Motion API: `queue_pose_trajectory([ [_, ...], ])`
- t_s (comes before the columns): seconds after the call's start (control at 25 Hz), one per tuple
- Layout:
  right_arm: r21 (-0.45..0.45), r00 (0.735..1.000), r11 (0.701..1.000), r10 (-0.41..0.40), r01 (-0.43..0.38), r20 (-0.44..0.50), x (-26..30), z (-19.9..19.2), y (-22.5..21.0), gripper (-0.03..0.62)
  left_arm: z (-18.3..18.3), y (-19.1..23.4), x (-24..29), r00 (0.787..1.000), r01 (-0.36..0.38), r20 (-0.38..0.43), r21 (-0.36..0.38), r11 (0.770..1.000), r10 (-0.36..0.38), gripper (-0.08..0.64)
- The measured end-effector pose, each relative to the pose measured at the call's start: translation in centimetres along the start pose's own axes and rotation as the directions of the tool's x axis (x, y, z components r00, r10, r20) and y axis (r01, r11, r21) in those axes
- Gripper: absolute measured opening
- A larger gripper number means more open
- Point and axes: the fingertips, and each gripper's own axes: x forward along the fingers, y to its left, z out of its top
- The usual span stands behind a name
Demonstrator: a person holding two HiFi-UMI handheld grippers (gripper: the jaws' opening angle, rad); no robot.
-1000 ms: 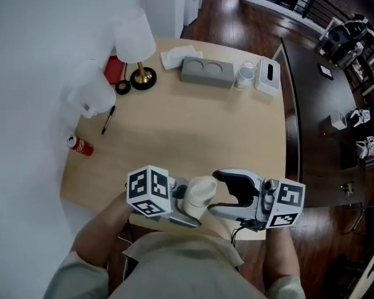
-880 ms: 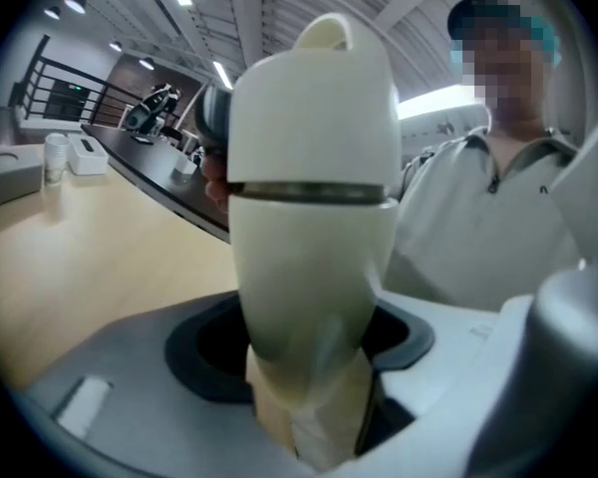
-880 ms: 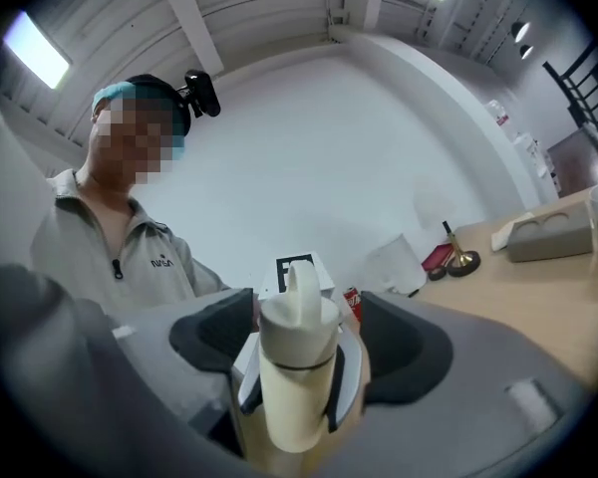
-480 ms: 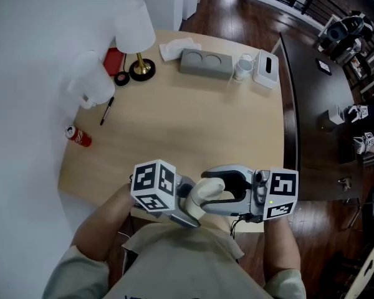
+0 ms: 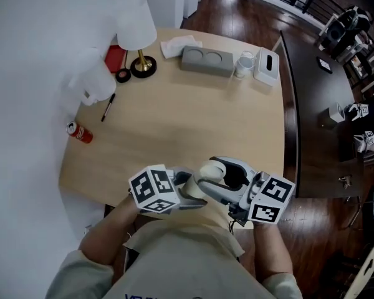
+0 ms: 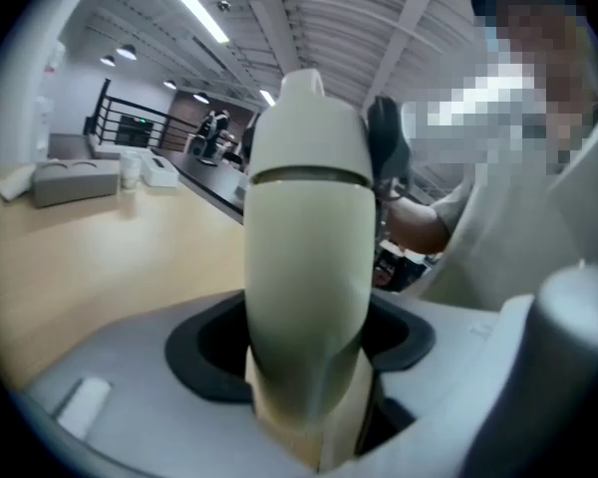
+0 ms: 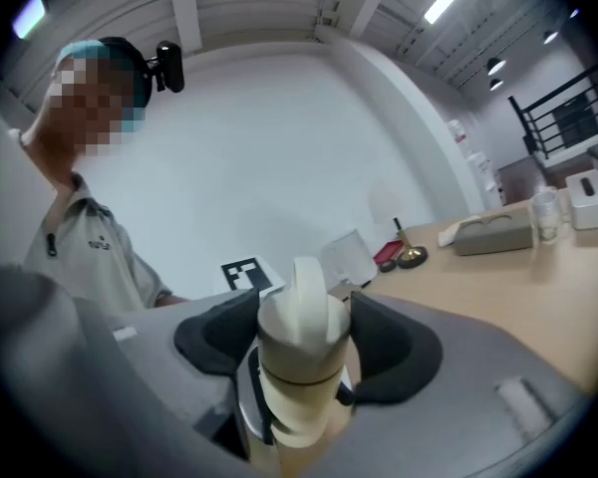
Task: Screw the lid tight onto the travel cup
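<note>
Both grippers are up close to the person's chest, right at the near edge of the table (image 5: 193, 123). The left gripper (image 6: 309, 361) has the travel cup (image 6: 309, 267) clamped by its lower body, the cream shell wedged between the pads and rising out past the jaw tips. The lid (image 7: 301, 312) sits on top of the cup, a thin seam marking where the two meet.

Now the right gripper (image 7: 304, 347) comes in from the opposite side, jaws closing round that lid. The lid stands squarely between the two dark pads, and they flank it very closely on either side. I can't make out a firm squeeze on it yet. The two grippers face each other, almost nose to nose, with the cup as the only thing between them.

Out beyond the jaw tips the tabletop stretches away. A red soda can (image 5: 79, 131) lies on its side well off to the left gripper's side, with a black pen (image 5: 108, 107) a little further on. At the far end, well apart from both grippers, there's a white-shaded lamp (image 5: 137, 36) on a brass foot. A grey two-hole holder (image 5: 206, 61) sits there too, with a small glass (image 5: 244, 64) and a white tissue box (image 5: 267, 67) beside it.
</note>
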Motion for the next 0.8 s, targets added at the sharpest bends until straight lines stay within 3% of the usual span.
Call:
queue_pose_trajectory([
  [0.12, 0.047, 0.987, 0.987, -0.156, 0.154, 0.046, 0.0, -0.2, -1.4, 0.285, 0.0, 1.9, 0.3, 0.979, -0.200, 0.036, -0.038, 0.979, 0.201, 0.314],
  [0.2, 0.082, 0.964, 0.964, -0.260, 0.255, 0.061, 0.2, -0.4, -2.3, 0.285, -0.1, 3.1, 0.2, 0.935, -0.350, 0.032, -0.057, 0.935, 0.352, 0.313],
  [0.28, 0.121, 0.929, 0.927, -0.363, 0.354, 0.067, 0.3, -0.7, -3.3, 0.285, -0.6, 4.3, 0.1, 0.875, -0.482, 0.007, -0.072, 0.873, 0.484, 0.313],
  [0.36, 0.155, 0.887, 0.883, -0.457, 0.444, 0.066, 0.5, -1.2, -4.1, 0.285, -1.3, 5.3, 0.3, 0.826, -0.563, -0.016, -0.087, 0.822, 0.564, 0.313],
  [0.4, 0.164, 0.868, 0.863, -0.493, 0.478, 0.065, 0.5, -1.4, -4.4, 0.285, -1.6, 5.7, 0.4, 0.815, -0.578, -0.023, -0.093, 0.810, 0.579, 0.313],
  [0.48, 0.175, 0.843, 0.837, -0.535, 0.518, 0.063, 0.5, -1.7, -4.7, 0.285, -1.8, 5.8, 0.7, 0.815, -0.579, -0.033, -0.098, 0.810, 0.579, 0.313],
  [0.6, 0.185, 0.839, 0.832, -0.541, 0.523, 0.060, 0.5, -1.9, -4.8, 0.285, -1.9, 5.6, 0.8, 0.837, -0.547, -0.038, -0.105, 0.831, 0.546, 0.313],
  [0.72, 0.173, 0.860, 0.855, -0.505, 0.489, 0.068, 0.8, -1.7, -4.5, 0.285, -1.7, 5.1, 0.7, 0.873, -0.487, -0.029, -0.120, 0.865, 0.487, 0.313],
  [0.8, 0.160, 0.895, 0.892, -0.439, 0.423, 0.080, 0.8, -1.1, -3.7, 0.285, -1.2, 4.6, 0.4, 0.904, -0.425, -0.009, -0.123, 0.897, 0.427, 0.313],
])
